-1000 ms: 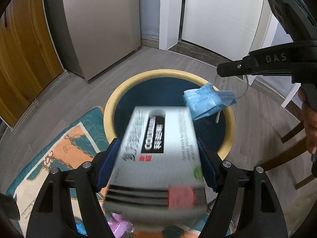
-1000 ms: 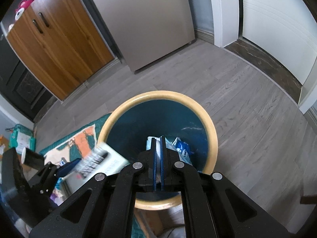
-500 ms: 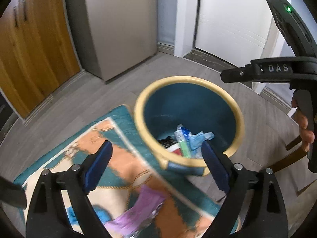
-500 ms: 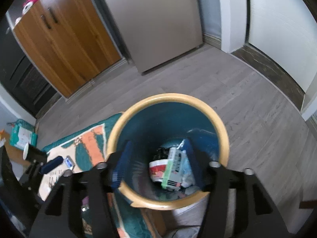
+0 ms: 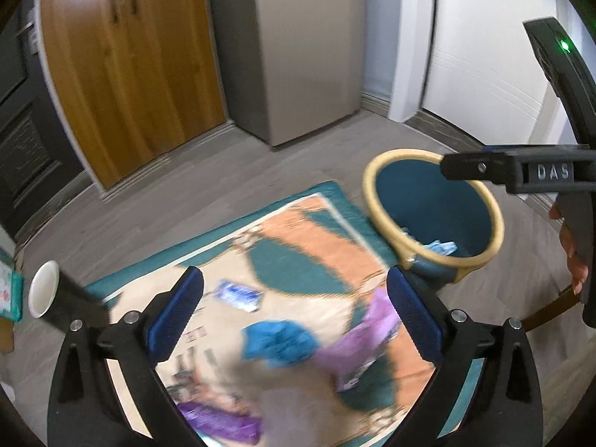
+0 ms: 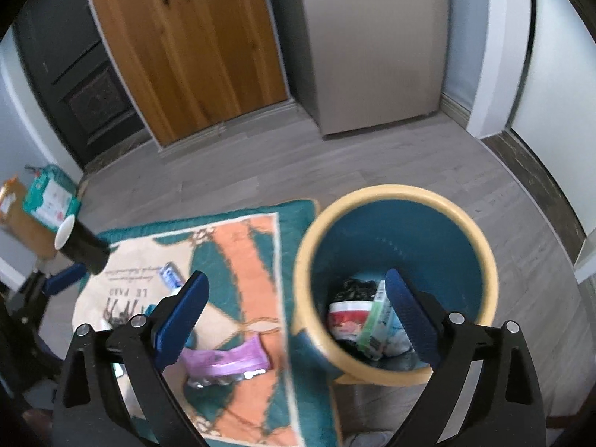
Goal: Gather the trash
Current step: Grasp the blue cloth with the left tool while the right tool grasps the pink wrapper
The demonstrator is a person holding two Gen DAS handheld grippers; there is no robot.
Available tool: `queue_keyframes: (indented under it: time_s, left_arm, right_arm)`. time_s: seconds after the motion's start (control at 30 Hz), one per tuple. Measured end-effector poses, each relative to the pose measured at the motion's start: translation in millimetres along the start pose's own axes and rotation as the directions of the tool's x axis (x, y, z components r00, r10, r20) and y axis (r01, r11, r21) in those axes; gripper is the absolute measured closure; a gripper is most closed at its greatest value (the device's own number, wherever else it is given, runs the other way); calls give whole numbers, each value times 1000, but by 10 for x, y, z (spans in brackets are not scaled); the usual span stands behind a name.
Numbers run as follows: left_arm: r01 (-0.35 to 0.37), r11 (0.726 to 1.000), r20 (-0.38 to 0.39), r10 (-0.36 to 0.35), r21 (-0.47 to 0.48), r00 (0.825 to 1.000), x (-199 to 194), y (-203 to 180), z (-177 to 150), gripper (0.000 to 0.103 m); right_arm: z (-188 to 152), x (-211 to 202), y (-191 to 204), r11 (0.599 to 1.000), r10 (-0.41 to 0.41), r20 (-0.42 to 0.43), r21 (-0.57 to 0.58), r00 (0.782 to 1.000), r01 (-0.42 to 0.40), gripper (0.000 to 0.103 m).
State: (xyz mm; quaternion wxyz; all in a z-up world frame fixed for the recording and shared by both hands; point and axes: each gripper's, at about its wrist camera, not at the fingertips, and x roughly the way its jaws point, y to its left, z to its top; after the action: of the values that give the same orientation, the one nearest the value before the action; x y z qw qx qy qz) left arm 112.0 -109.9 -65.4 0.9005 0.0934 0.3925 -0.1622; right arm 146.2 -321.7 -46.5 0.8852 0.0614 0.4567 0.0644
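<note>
The round bin (image 5: 380, 201), yellow-rimmed and teal inside, stands on the floor at the rug's right edge. It holds a white box and a blue face mask (image 6: 372, 320) among other trash. On the patterned rug (image 5: 298, 246) lie a purple wrapper (image 5: 357, 342), a crumpled blue piece (image 5: 279, 339) and a small blue-and-white packet (image 5: 238, 294). My left gripper (image 5: 294, 298) hangs over the rug, jaws opening, nothing between them. My right gripper (image 6: 296, 290) hangs above the bin's left rim (image 6: 391, 190), jaws opening and empty. The purple wrapper (image 6: 227, 357) lies below its left finger.
Wooden cabinet doors (image 6: 186, 48), a grey fridge (image 6: 372, 44) and a white door (image 5: 484, 56) line the far wall. A cardboard box with a teal pack (image 6: 48, 197) sits at the left. A hand (image 5: 573, 257) grips the right gripper's handle. A chair leg (image 5: 551, 305) crosses the right side.
The white box left my left gripper and the blue mask left my right gripper; both now lie in the bin. Both grippers opened wide and swung left, off the bin toward the rug.
</note>
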Motion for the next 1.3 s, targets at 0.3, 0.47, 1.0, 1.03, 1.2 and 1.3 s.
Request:
queue_keyframes:
  time_s: [0.3,0.47,1.0,1.03,1.2,1.3]
  left_arm:
    - [-56,995,-1,56,-79,998,-177,528,-249,6]
    - [-115,992,-35,114,-42,993,-45,632,-506,6]
    - [-93,991,-98,102,93,990,325,456,-677,6]
    - [-89,992,-103,98,91,990,352,448,-676,6]
    - [-52,996,-119,60,76,991,444,396,-659,6]
    - [-20,998,-130,27,54,991,506,361,-636,7]
  right_arm:
    - [-115,59,318,991,-44,8,124,999,43,8]
    - [-393,214,369,971,-126,-49,197,991,133,8]
    - [-1028,962,456,955,-49,-270,269,962,124,63]
    - [-1041,986,459,955,-40,-273,273,961,118,66]
    - [-976,980,481,962,-20,-250,260,968,87,88]
    - [-876,871,478,965,-15,-202,254,979,67,94]
